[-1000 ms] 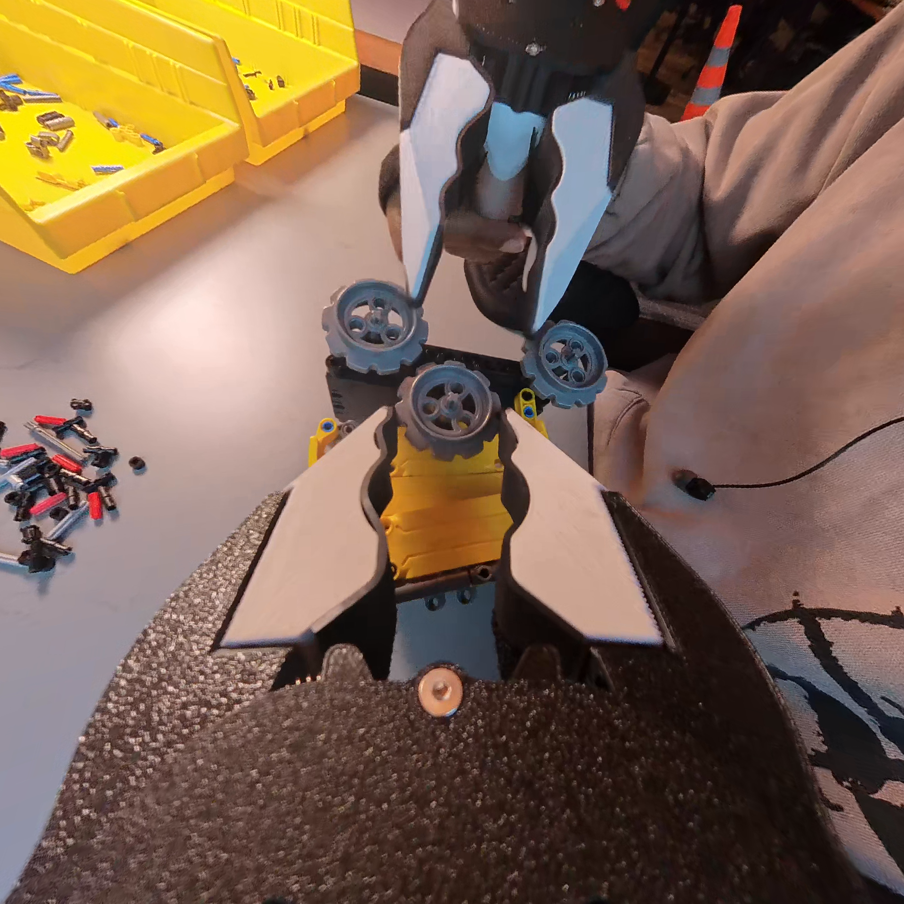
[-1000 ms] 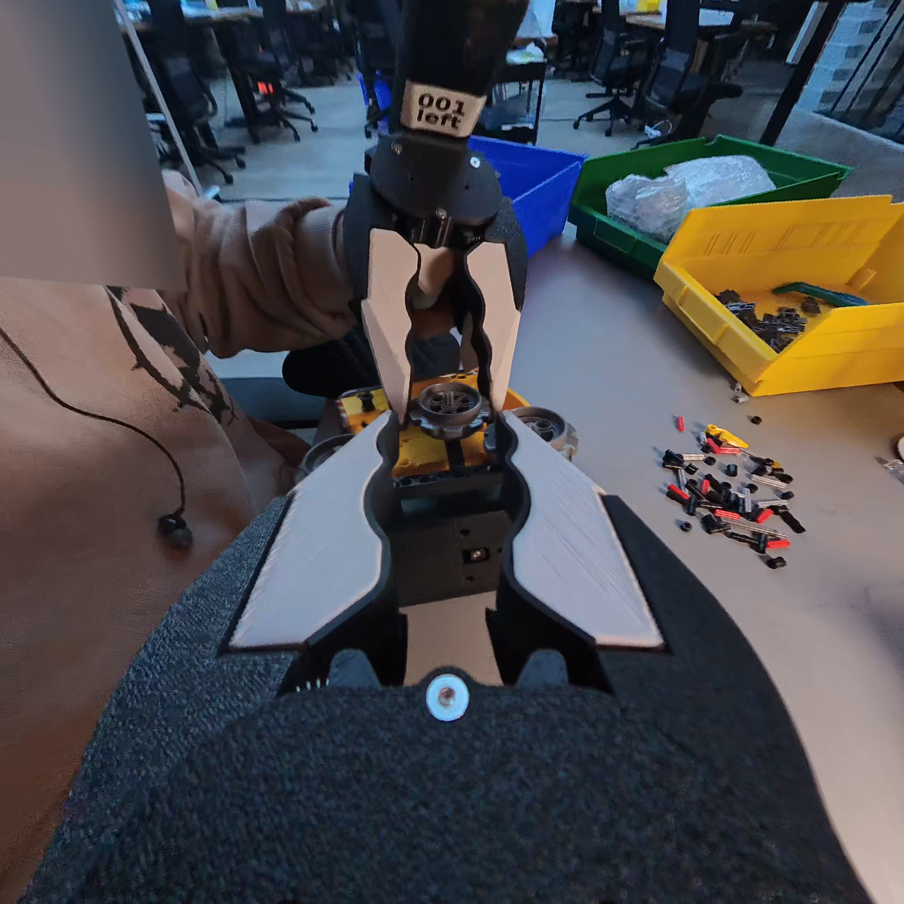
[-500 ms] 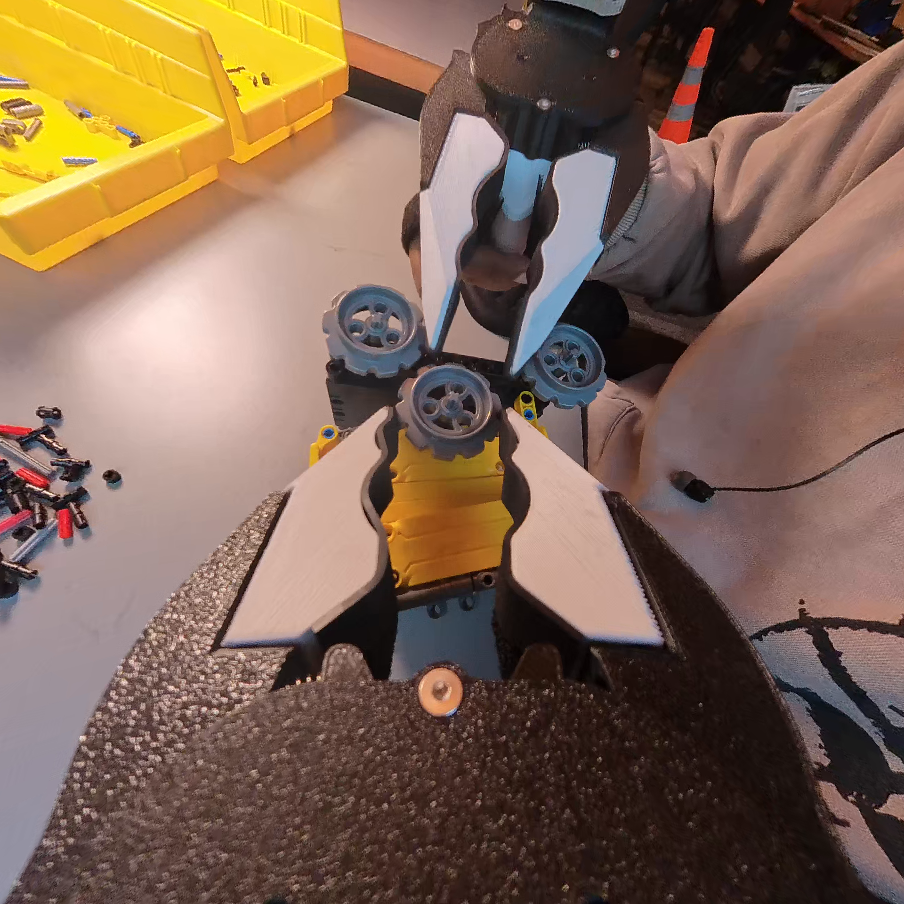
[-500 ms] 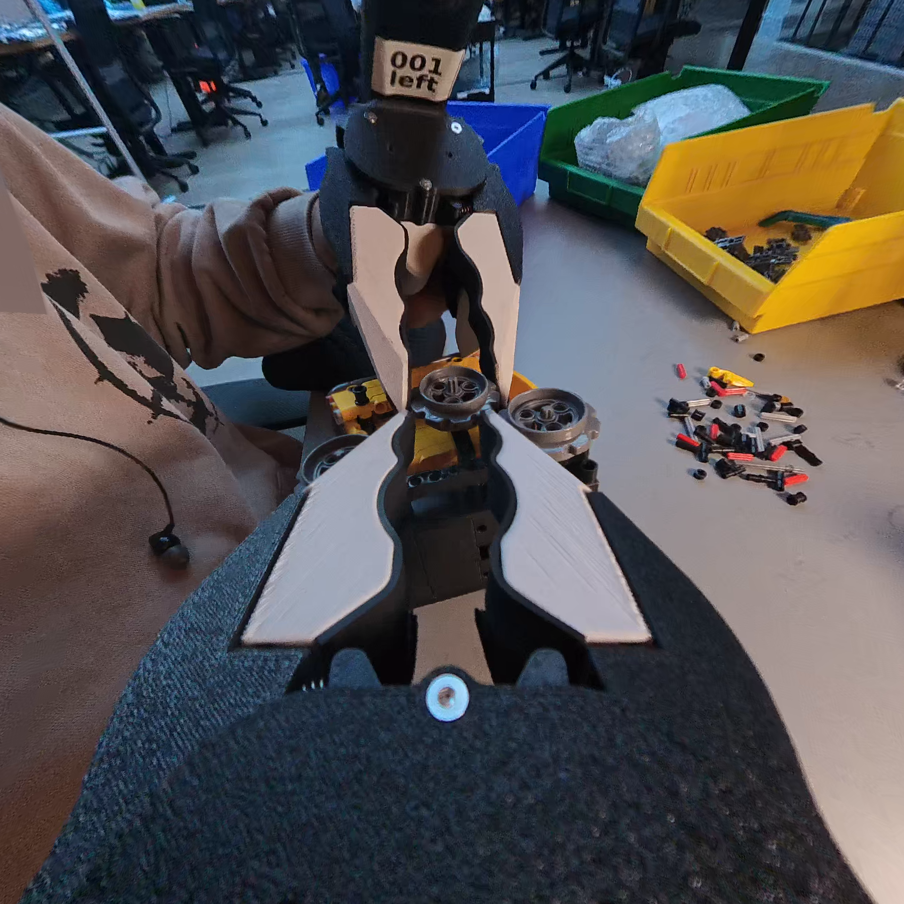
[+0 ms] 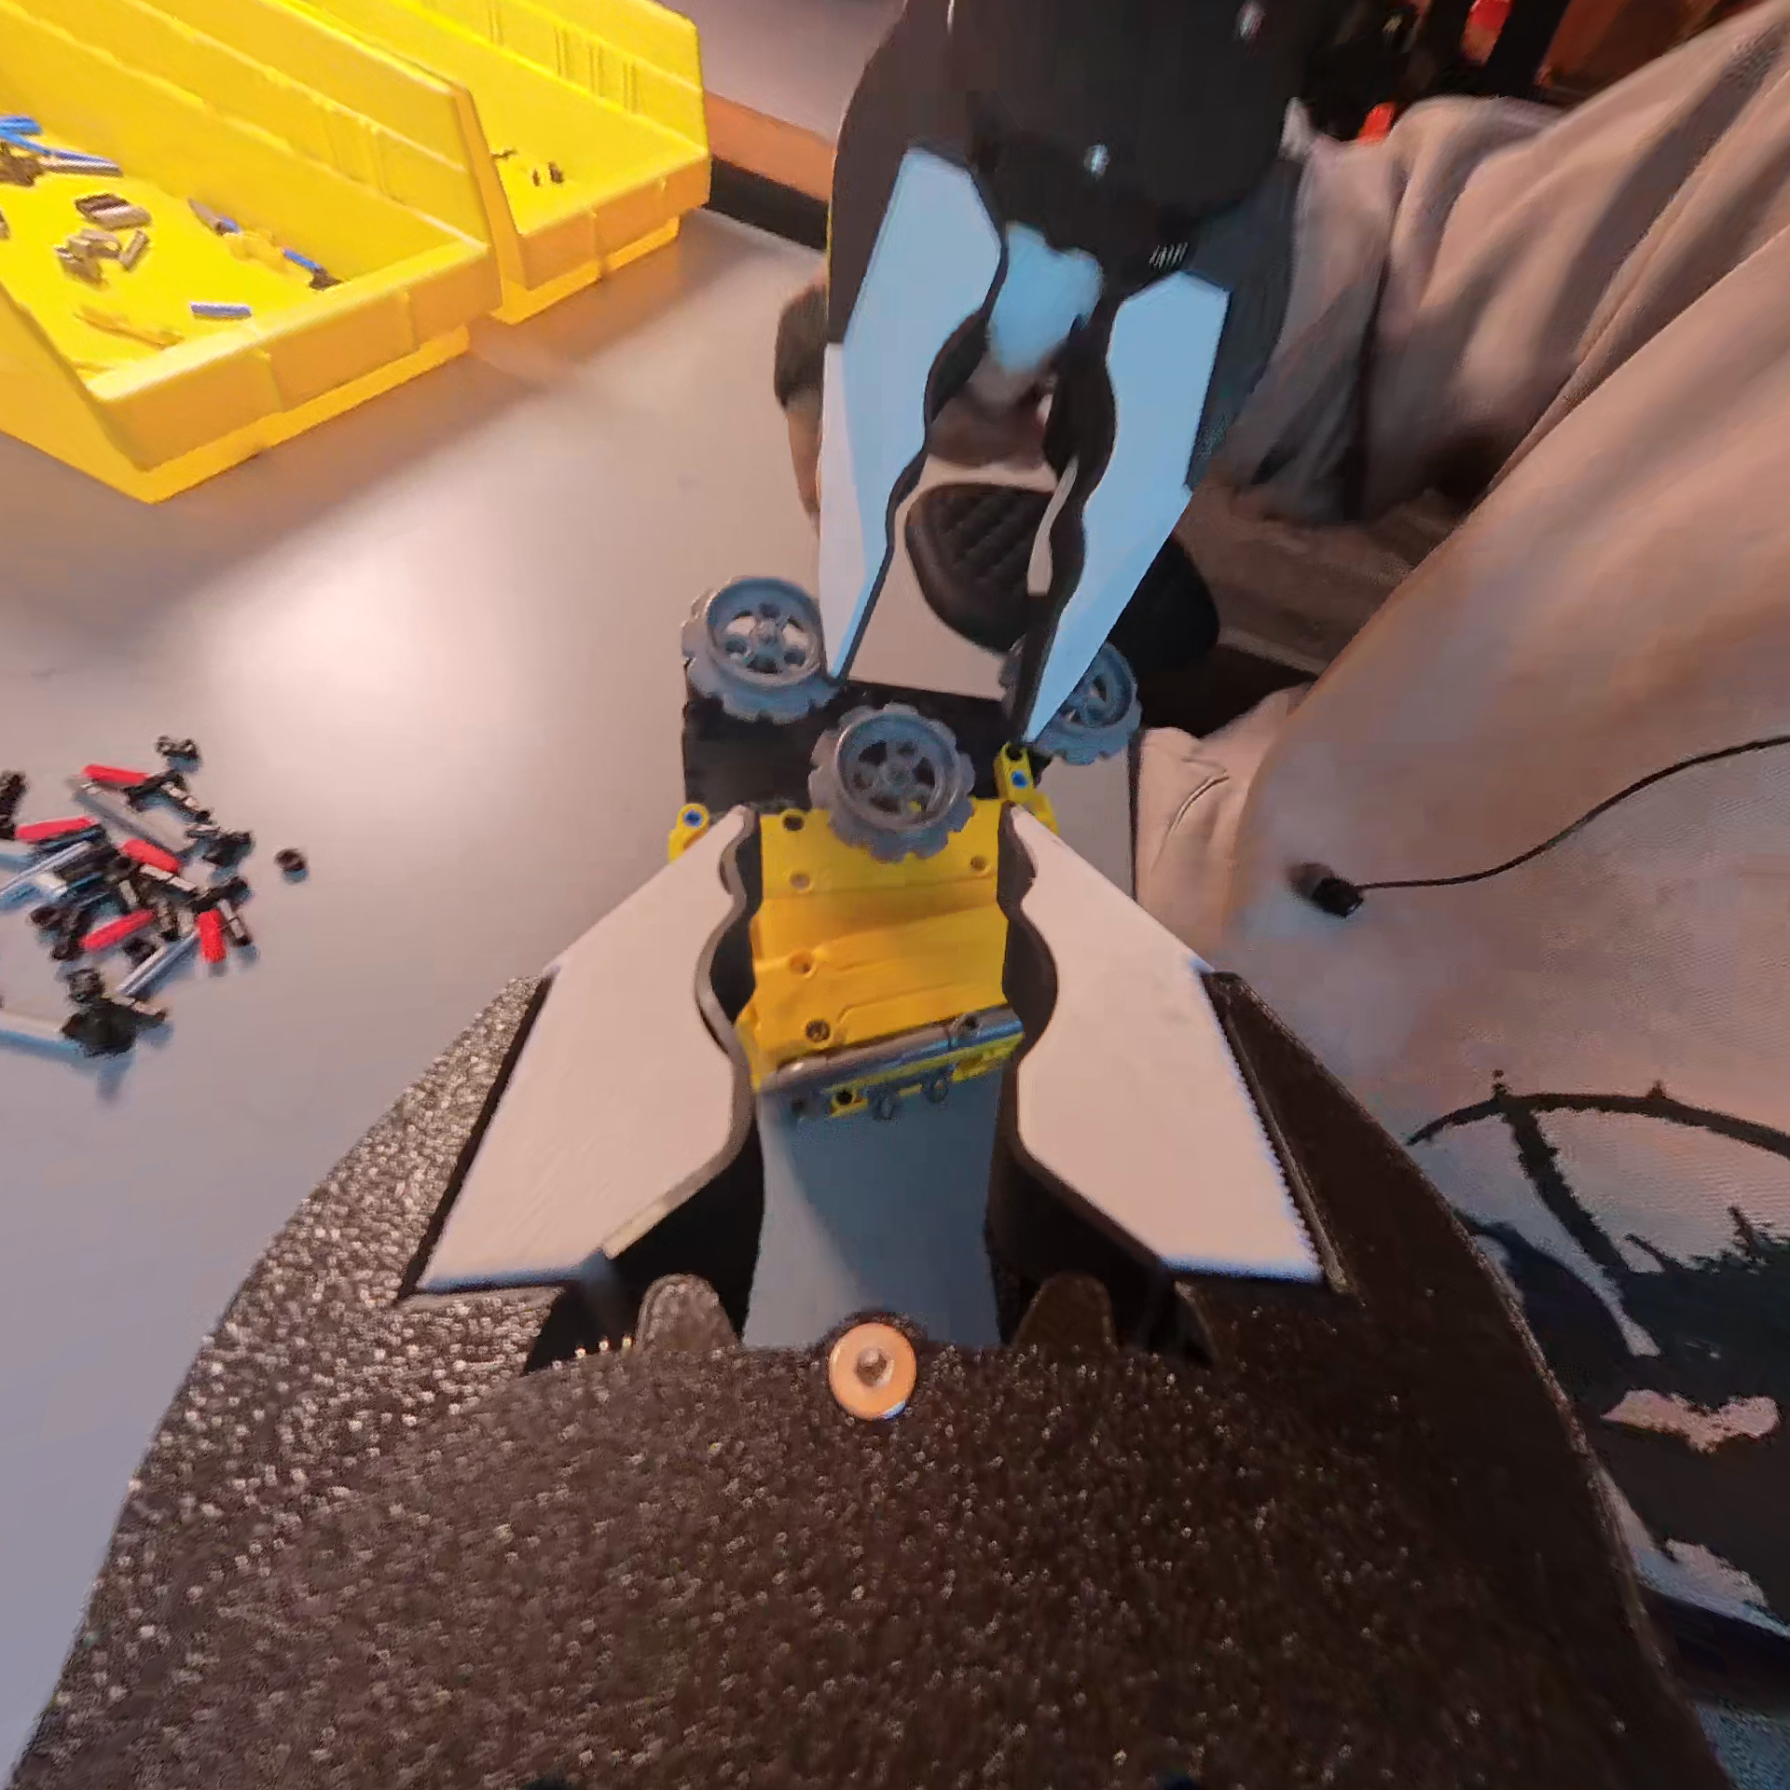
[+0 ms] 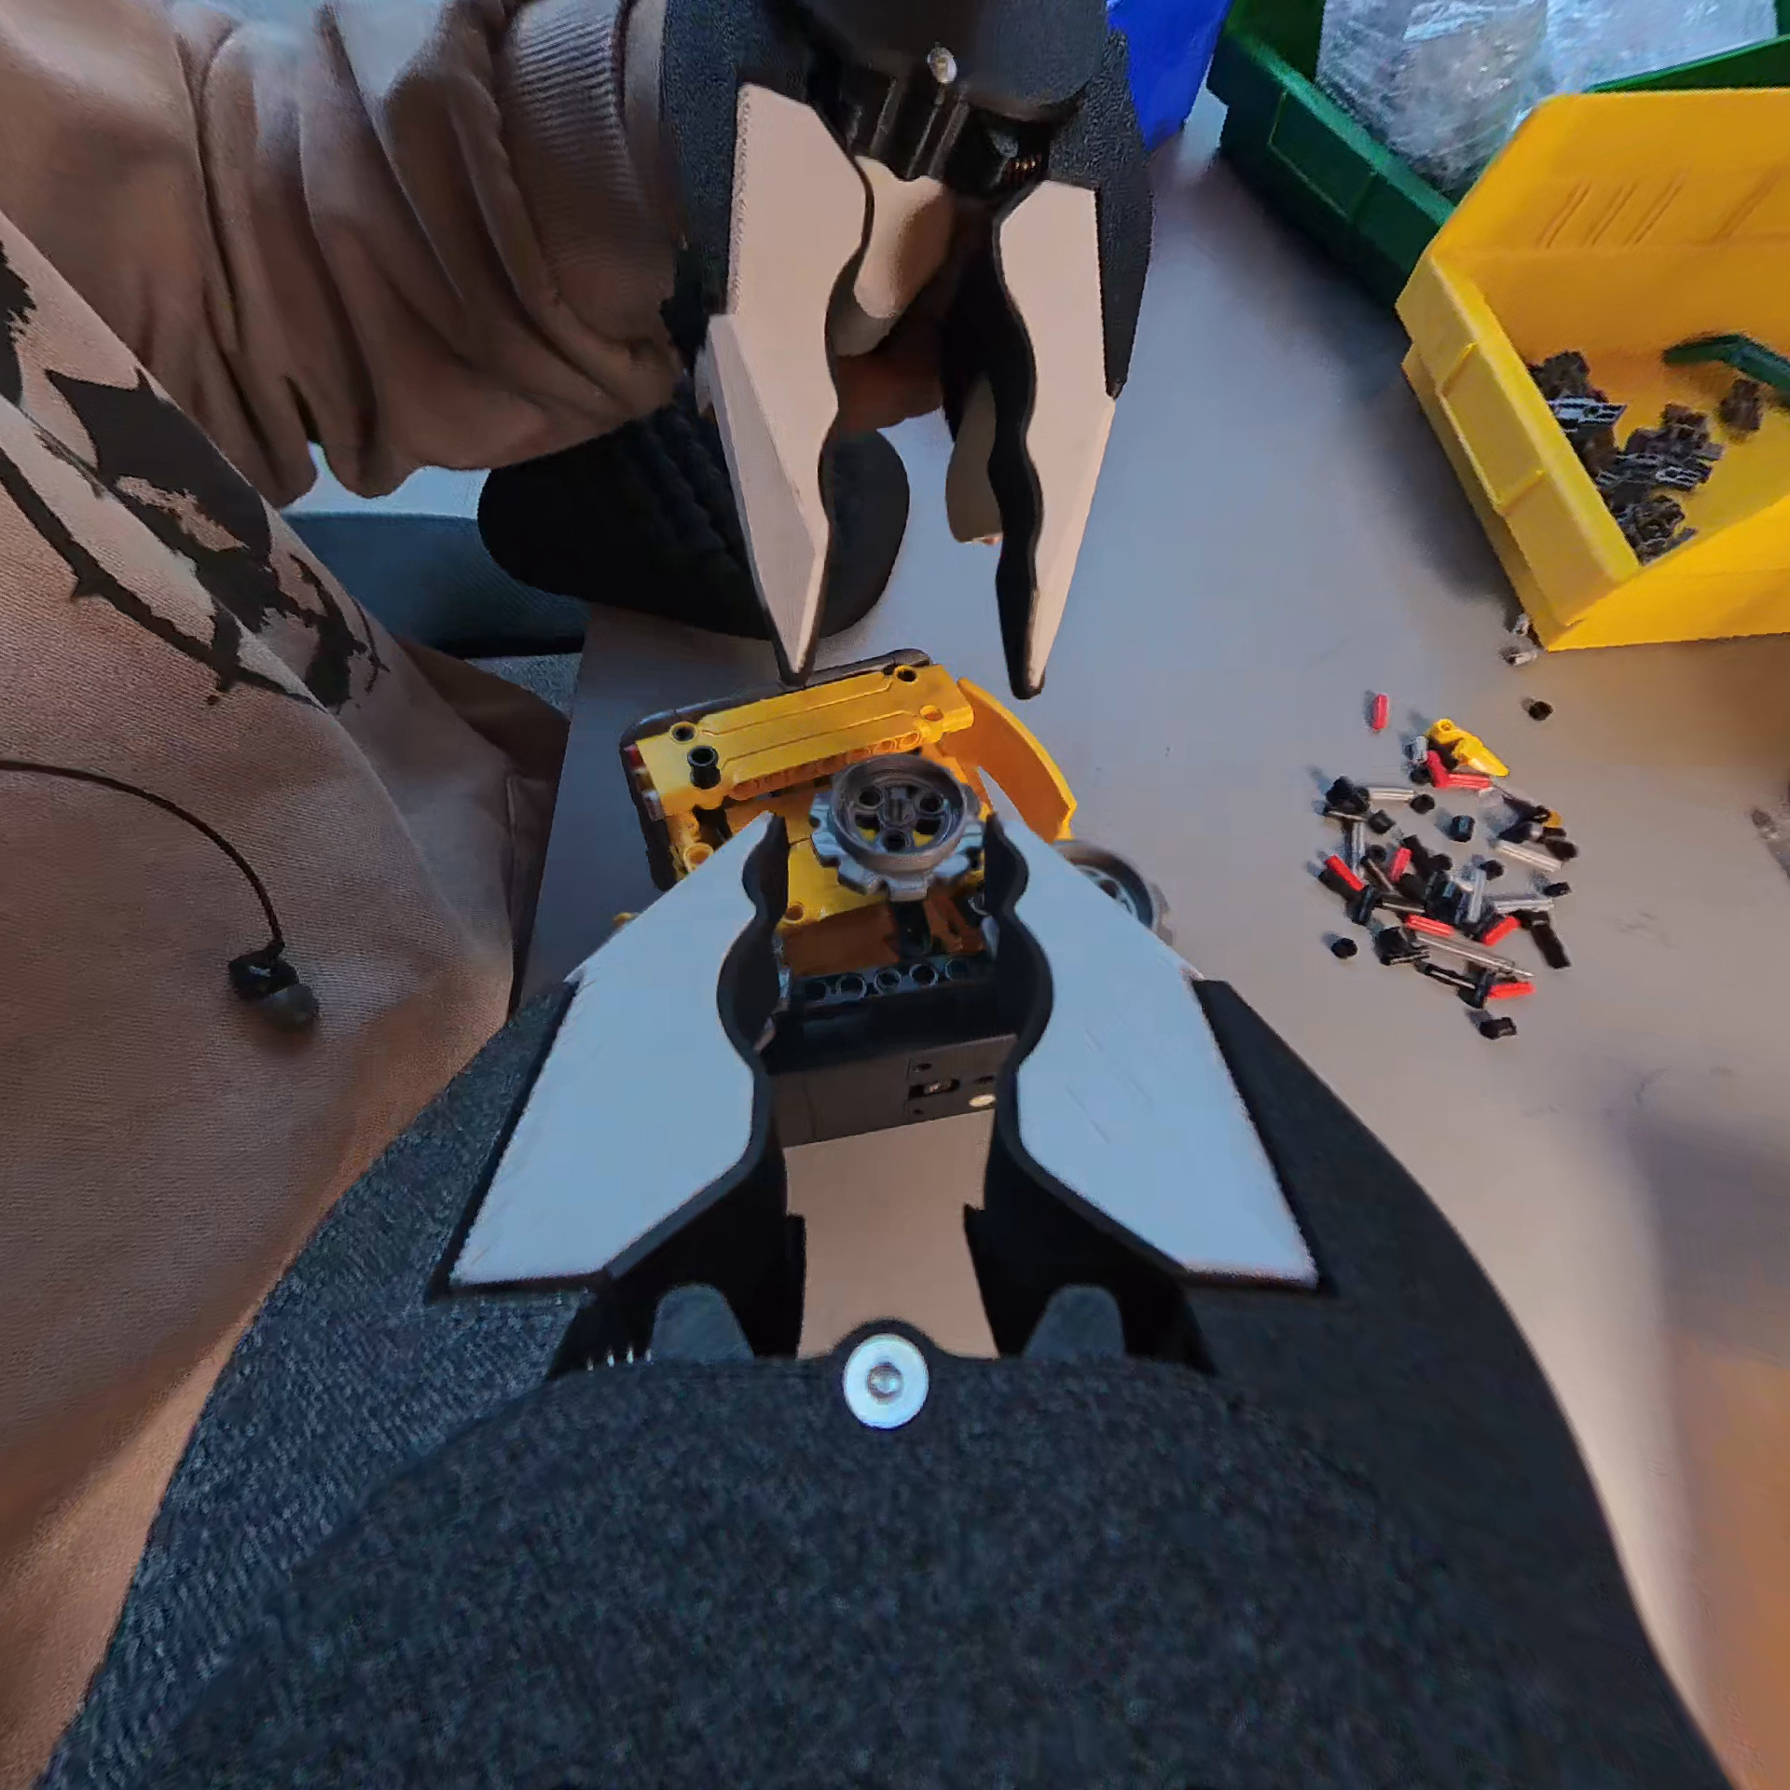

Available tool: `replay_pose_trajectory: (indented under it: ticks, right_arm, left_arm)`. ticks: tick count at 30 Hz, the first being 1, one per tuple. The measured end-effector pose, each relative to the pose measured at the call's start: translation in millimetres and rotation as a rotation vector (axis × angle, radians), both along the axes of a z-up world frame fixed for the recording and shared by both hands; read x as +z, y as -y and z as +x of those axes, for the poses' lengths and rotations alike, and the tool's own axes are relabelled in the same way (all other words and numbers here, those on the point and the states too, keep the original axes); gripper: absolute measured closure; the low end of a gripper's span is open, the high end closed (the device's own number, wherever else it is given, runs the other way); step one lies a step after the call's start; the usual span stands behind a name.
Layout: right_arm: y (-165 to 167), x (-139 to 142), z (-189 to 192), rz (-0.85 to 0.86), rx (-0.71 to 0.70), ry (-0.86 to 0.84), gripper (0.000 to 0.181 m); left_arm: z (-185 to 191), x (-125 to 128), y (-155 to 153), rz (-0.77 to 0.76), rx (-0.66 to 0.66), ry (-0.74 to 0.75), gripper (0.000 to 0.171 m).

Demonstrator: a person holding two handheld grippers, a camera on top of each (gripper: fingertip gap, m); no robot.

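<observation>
The left gripper point(image 5: 877, 843) held the yellow and black brick-built vehicle point(image 5: 872, 949) by its yellow end, fingers pressed against both sides. The right gripper point(image 6: 886, 833) clamped the opposite black end, a grey toothed wheel point(image 6: 896, 823) between its fingertips. The vehicle stood at the desk point(image 5: 436, 601) edge nearest the person. Small loose parts point(image 6: 1443, 872) lay well apart; yellow bins point(image 5: 291, 242) sat toward the far edge.

Left hand-held gripper point(image 5: 879, 843) astride yellow toy vehicle point(image 5: 877, 954) on grey table point(image 5: 436, 620).
</observation>
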State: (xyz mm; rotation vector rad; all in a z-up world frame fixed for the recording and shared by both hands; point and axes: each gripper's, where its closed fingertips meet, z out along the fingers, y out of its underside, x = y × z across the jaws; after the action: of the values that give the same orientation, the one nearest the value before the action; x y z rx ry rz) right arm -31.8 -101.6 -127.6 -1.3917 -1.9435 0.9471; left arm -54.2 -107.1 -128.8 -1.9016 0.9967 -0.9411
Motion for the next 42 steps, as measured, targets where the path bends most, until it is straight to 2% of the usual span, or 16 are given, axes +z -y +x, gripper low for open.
replay_pose_trajectory:
  ticks: [2, 5, 7, 9, 12, 16, 21, 27, 31, 34, 35, 36, 39, 42]
  right_arm:
    - [0.7, -0.9, -6.6, 0.055, 0.039, 0.075, 0.140]
    - [0.4, -18.9, -10.0, 0.140, 0.111, 0.284, 0.134]
    - [-2.6, -32.1, -8.3, 0.204, 0.142, 0.412, 0.134]
    - [-2.9, -34.0, -10.9, 0.239, 0.165, 0.455, 0.140]
    - [-1.4, -32.2, -13.0, 0.243, 0.194, 0.403, 0.141]
    - [-3.8, -23.2, -11.6, 0.169, 0.145, 0.213, 0.142]
    - [-2.0, -13.2, -8.7, 0.078, 0.079, 0.004, 0.142]
    - [5.6, -12.3, -4.1, 0.078, 0.103, -0.018, 0.142]
    - [4.8, -11.4, -2.7, 0.062, 0.104, -0.040, 0.142]
    - [8.5, -11.0, -0.8, 0.056, 0.123, -0.052, 0.142]
    - [9.7, -10.8, 0.1, 0.057, 0.129, -0.057, 0.142]
    - [10.2, -10.3, 0.3, 0.044, 0.122, -0.062, 0.142]
    - [9.5, -10.2, 0.5, 0.035, 0.110, -0.082, 0.142]
    - [9.1, -9.9, 0.5, 0.031, 0.109, -0.086, 0.142]
  left_arm:
    - [-5.7, -6.6, 0.9, 0.016, 0.011, -0.053, 0.122]
    - [-5.8, -5.6, 2.3, 0.024, 0.013, -0.035, 0.122]
    - [-3.5, -7.5, 3.4, 0.035, 0.012, -0.035, 0.123]
    - [0.7, -10.2, 5.0, 0.055, 0.007, -0.042, 0.124]
    - [6.1, -17.8, 3.9, 0.085, 0.014, -0.072, 0.126]
    - [11.7, -27.8, 1.6, 0.112, 0.014, -0.101, 0.129]
    - [18.6, -13.5, -5.3, 0.136, 0.022, -0.019, 0.132]
    - [24.4, -12.9, 1.4, 0.166, -0.031, -0.074, 0.134]
    - [24.6, -15.5, 2.5, 0.106, -0.031, -0.128, 0.134]
    - [27.9, -12.1, 10.7, 0.035, -0.081, -0.138, 0.135]
    - [27.9, -5.2, 12.3, 0.001, -0.091, -0.104, 0.155]
    - [26.4, -5.2, 12.5, -0.038, -0.097, -0.105, 0.156]
    - [24.2, -18.4, 8.8, -0.024, -0.087, -0.230, 0.150]
    - [28.5, -15.9, 4.8, -0.017, -0.067, -0.240, 0.147]
